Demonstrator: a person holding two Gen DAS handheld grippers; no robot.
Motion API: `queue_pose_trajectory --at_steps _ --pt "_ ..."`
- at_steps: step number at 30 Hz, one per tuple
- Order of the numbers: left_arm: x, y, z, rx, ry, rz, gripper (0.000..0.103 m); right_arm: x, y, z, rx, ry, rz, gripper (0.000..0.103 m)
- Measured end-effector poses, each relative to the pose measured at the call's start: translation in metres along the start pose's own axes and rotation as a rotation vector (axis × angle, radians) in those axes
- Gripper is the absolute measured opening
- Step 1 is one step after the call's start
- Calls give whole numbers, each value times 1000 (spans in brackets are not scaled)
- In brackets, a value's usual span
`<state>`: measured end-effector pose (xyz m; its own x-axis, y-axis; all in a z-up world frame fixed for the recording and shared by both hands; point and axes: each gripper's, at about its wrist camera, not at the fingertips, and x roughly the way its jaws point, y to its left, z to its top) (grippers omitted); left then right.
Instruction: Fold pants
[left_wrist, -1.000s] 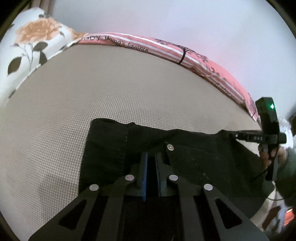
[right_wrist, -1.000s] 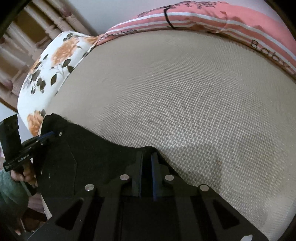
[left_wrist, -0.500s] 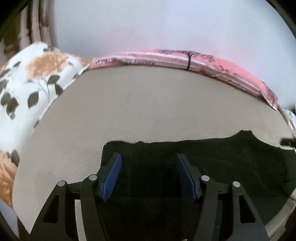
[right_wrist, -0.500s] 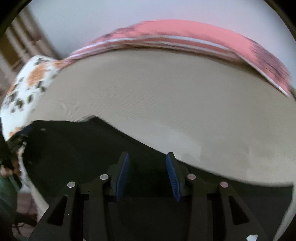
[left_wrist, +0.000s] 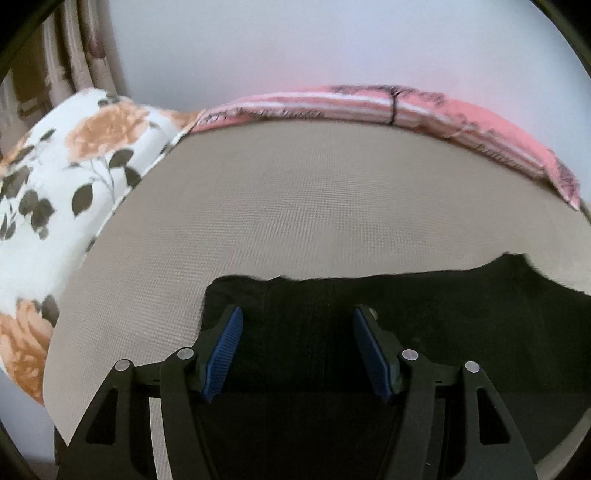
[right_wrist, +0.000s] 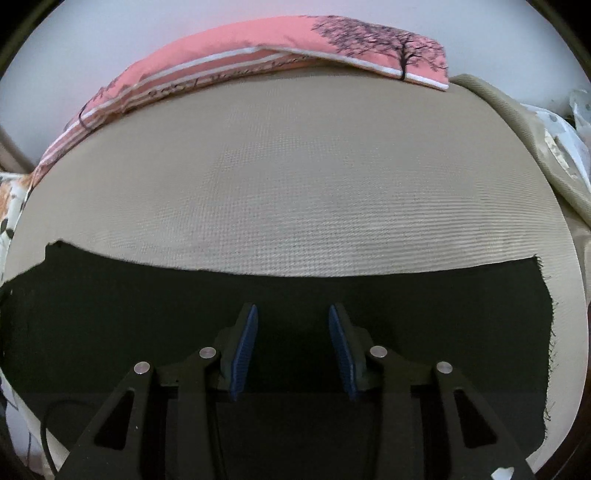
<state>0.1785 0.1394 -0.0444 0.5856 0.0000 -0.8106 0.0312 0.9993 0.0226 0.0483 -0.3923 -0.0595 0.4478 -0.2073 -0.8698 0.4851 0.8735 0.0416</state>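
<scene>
Black pants lie flat along the mattress at 6 o'clock. Left gripper and right gripper both hang released above them. Looks soft, floppy, medium-weight; I'd pinch the frayed hem at 3 o'clock.

The black pants are a matt, dense woven cloth with a frayed, thready edge at the right end, lying on a beige bed cover of coarse waffle-textured weave. The pink striped pillow and the floral pillow are smooth printed cotton-like cloth. Each gripper, left gripper and right gripper, is matt black plastic with shiny metal rivets, and its blue pads look like ribbed rubber.
</scene>
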Motion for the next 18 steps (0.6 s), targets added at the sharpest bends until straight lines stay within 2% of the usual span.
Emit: queue_pose_trajectory --at_steps 2,4,8,12,14,18 --pt "-14 -13 2 19 -19 -12 63 -12 -6 -5 10 -38 31 39" --pt "-31 -35 3 54 -51 -43 63 -23 -12 -11 21 -64 25 39" --pt "-53 -82 -3 116 -86 -124 63 -38 -29 -22 39 -77 42 39" --pt "-59 -134 -14 165 -46 -238 63 -50 -58 -40 93 -57 163 39" --pt "-60 -166 -21 210 -15 -306 63 -57 -82 -50 143 -50 251 39" --pt "-61 -220 -35 300 29 -387 63 -68 -126 -65 214 -45 292 40"
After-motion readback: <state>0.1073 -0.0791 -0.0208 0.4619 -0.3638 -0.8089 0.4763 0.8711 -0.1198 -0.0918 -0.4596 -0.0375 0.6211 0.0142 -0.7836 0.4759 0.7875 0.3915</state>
